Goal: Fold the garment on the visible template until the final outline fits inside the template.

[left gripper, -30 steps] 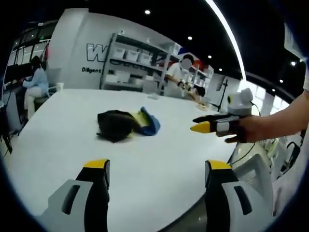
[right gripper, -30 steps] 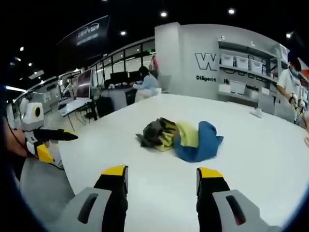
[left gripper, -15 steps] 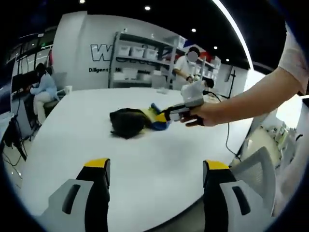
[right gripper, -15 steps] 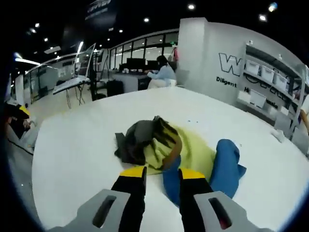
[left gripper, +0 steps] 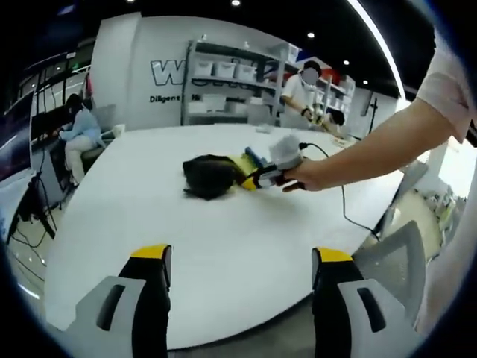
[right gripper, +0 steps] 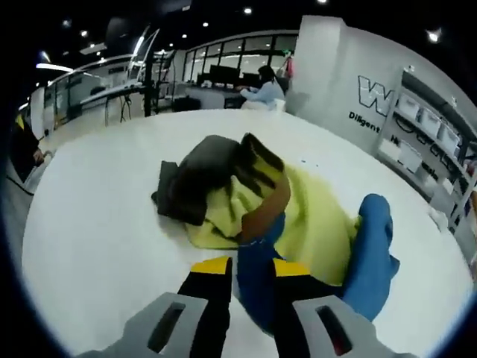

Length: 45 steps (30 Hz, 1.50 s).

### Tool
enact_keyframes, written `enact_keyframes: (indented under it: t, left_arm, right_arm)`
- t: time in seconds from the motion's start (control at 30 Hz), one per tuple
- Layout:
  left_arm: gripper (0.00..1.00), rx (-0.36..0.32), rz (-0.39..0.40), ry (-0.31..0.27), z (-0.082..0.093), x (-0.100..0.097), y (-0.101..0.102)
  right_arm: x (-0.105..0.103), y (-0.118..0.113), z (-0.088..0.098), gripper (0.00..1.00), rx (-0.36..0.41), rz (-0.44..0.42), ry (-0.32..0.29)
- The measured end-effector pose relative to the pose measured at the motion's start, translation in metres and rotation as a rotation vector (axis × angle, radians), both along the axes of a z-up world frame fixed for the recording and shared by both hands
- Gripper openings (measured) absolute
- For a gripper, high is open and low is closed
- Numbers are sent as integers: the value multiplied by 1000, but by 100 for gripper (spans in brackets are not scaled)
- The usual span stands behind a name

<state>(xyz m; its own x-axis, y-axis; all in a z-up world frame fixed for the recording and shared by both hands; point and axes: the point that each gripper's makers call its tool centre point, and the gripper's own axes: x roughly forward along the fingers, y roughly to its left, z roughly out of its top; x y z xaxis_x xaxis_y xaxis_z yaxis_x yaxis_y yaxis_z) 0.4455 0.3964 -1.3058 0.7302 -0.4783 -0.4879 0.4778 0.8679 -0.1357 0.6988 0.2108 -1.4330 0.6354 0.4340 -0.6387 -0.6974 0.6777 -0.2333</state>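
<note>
We see the crumpled garment [right gripper: 261,216] — black, yellow-green and blue — lying in a heap on the white bench [right gripper: 89,224], with our right gripper [right gripper: 242,267] at its near edge, jaws clamped on a blue fold. Our left gripper [left gripper: 242,257] hangs back over the bench's near edge — jaws wide apart, holding nothing, the garment well beyond them.

The right tool [right gripper: 245,266] has its jaws nearly closed, while the left tool [left gripper: 242,257] hangs wide apart.
</note>
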Motion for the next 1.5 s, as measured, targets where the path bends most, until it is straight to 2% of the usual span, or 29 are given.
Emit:
enact_keyframes:
  t: [0.03, 0.1, 0.17, 0.27, 0.33, 0.63, 0.67, 0.87, 0.9, 1.0, 1.1, 1.13, 1.2, 1.23, 1.33, 1.4, 1.5]
  left_arm:
    - [76, -1, 1, 1, 0, 0, -1]
    - [75, 0, 1, 0, 2, 1, -3]
    - [75, 1, -2, -3, 3, 2, -5]
    - [74, 4, -6, -3, 3, 3, -6]
    - [74, 0, -3, -11, 6, 6, -6]
    - [73, -3, -16, -21, 9, 23, -10]
    - [73, 3, -31, -27, 11, 25, -13]
    - [70, 63, -115, -44, 7, 37, -23]
    - [69, 73, -136, -43, 6, 41, -26]
    - [65, 135, -223, -75, 4, 56, -38]
    - [55, 202, -303, -95, -1, 74, -51]
    - [53, 206, -324, -121, -1, 82, -58]
    - [48, 249, -360, -126, -9, 99, -67]
    - [46, 247, -363, -132, -10, 107, -71]
    - [45, 255, -383, -136, -19, 136, -87]
    - [44, 264, -400, -127, -25, 147, -93]
    - [43, 308, -449, -104, -44, 163, -101]
  right_arm:
    - [0, 0, 0, 0, 17, -4, -2]
    - [0, -8, 3, 0, 28, -20, -8]
    - [-5, -11, 2, 0, 28, 4, -1]
    - [-14, -16, 7, 0, 73, 14, 18]
    - [-20, -21, 14, 0, 79, 23, 5]
    - [-65, -44, 39, 0, 118, 134, -1]
    - [-71, -50, 45, 0, 107, 148, -22]
    - [-104, -76, 66, 0, 115, 186, -46]
    - [-108, -79, 76, 0, 135, 191, -75]
    - [-110, -94, 89, 0, 174, 183, -98]
    - [-111, -100, 104, 0, 168, 190, -124]
    - [-111, -101, 109, 0, 170, 190, -129]
    - [-106, -105, 117, 0, 169, 194, -154]
    - [-103, -107, 122, 0, 163, 203, -171]
    - [-98, -110, 136, 0, 161, 208, -192]
    - [-94, -110, 146, 0, 153, 210, -207]
    - [-86, -107, 159, 0, 133, 220, -227]
